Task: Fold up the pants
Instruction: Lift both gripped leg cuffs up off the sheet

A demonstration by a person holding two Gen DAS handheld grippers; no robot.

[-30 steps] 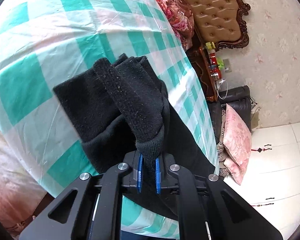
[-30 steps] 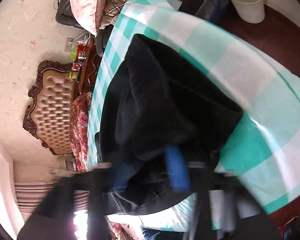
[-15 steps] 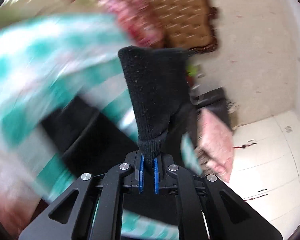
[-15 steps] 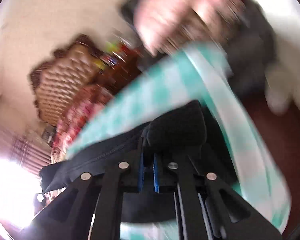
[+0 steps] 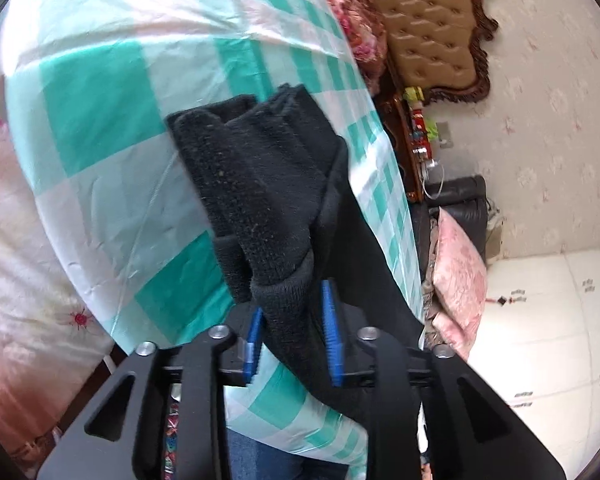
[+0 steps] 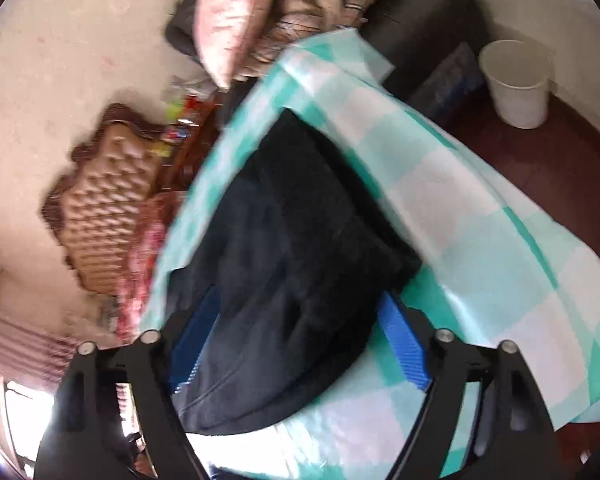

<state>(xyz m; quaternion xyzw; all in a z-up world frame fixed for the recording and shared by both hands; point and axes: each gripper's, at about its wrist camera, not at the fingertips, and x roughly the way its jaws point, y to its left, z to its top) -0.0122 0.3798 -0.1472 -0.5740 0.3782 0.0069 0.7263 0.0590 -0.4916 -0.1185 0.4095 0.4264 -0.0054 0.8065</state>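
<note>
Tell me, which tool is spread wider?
The right tool: both have just been opening with the black pants between them, but its jaws stand farther apart than the left tool's.

Pants (image 5: 268,184): lie folded on the tablecloth (image 5: 100,92), near its edge.
Left gripper (image 5: 292,328): at the pants' near end, a cuff between its jaws.
Right gripper (image 6: 300,344): jaws either side of the pants' near edge.
Headboard (image 5: 428,24): behind the table, against the wall.
Pillow (image 5: 460,264): right of the table, lower down.
Bin (image 6: 516,80): on the floor beyond the table's corner.
</note>
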